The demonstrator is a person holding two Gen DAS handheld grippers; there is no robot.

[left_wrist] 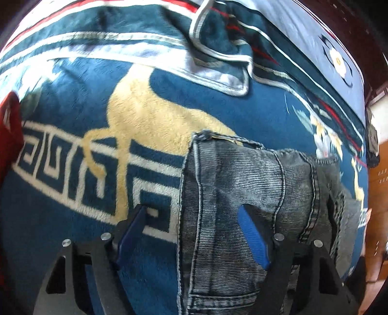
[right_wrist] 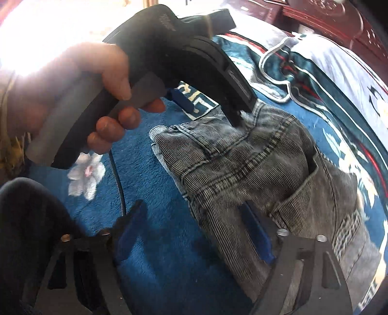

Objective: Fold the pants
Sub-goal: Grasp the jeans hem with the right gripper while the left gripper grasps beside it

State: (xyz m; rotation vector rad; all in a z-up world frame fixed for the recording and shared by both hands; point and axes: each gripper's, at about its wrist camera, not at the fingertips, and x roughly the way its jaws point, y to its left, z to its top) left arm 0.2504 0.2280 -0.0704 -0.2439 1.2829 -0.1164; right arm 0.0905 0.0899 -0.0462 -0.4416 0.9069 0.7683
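Note:
Grey corduroy pants [left_wrist: 242, 206] lie bunched on a blue patterned blanket [left_wrist: 84, 97]. My left gripper [left_wrist: 191, 232] is open just above them: its right finger is over the cloth, its left finger over the blanket beside the pants' edge. In the right wrist view the pants [right_wrist: 254, 169] show a pocket and seams. My right gripper [right_wrist: 194, 227] is open, its right finger against the pants, its left finger over the blanket. The left gripper's black body [right_wrist: 194, 60], held by a hand [right_wrist: 84, 97], hangs over the pants' far end.
A folded-over blanket corner with white piping [left_wrist: 218, 48] lies beyond the pants. A red cloth [left_wrist: 9, 126] is at the left edge. Dark red wooden furniture [right_wrist: 339, 19] stands past the bed. A black cable [right_wrist: 116, 179] hangs from the left gripper.

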